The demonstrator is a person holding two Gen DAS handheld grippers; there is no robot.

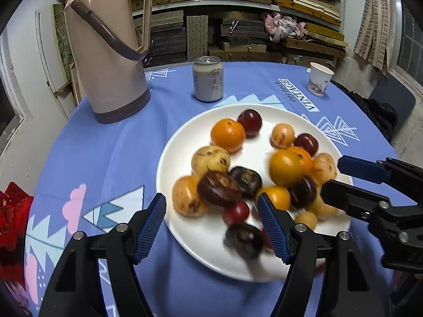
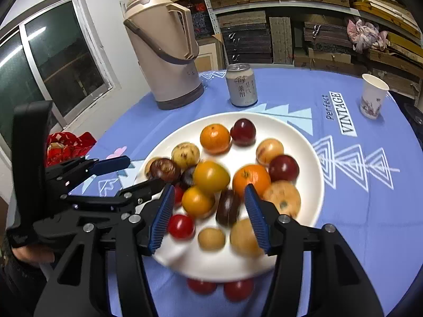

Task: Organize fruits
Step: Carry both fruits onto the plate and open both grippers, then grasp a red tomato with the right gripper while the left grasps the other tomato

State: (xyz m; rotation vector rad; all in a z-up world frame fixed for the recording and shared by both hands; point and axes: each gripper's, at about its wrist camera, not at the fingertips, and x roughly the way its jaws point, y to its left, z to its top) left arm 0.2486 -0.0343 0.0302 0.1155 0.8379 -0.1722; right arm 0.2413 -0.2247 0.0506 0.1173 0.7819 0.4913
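A white plate [image 1: 185, 142] [image 2: 304, 142] holds several fruits: oranges [image 1: 228, 135] [image 2: 214, 138], dark red plums [image 1: 249, 121] [image 2: 242, 131], yellow speckled fruits [image 1: 210, 159] [image 2: 185, 154], dark brown ones [image 1: 219, 189] [image 2: 228, 207] and a small red tomato [image 2: 181, 226]. Two red tomatoes [image 2: 238, 289] lie on the cloth just in front of the plate. My left gripper [image 1: 211, 224] is open and empty over the plate's near left edge. My right gripper [image 2: 208, 218] is open and empty over the plate's near side. Each gripper shows in the other's view, the right one [image 1: 341, 177] and the left one [image 2: 142, 171].
A tan thermos jug [image 1: 105, 52] [image 2: 164, 47] stands at the back left. A drink can [image 1: 208, 78] [image 2: 241, 84] stands behind the plate and a paper cup [image 1: 319, 78] [image 2: 372, 96] at the back right. Red packaging [image 1: 13, 216] [image 2: 66, 145] lies at the left. The blue tablecloth [image 1: 105, 153] covers the table.
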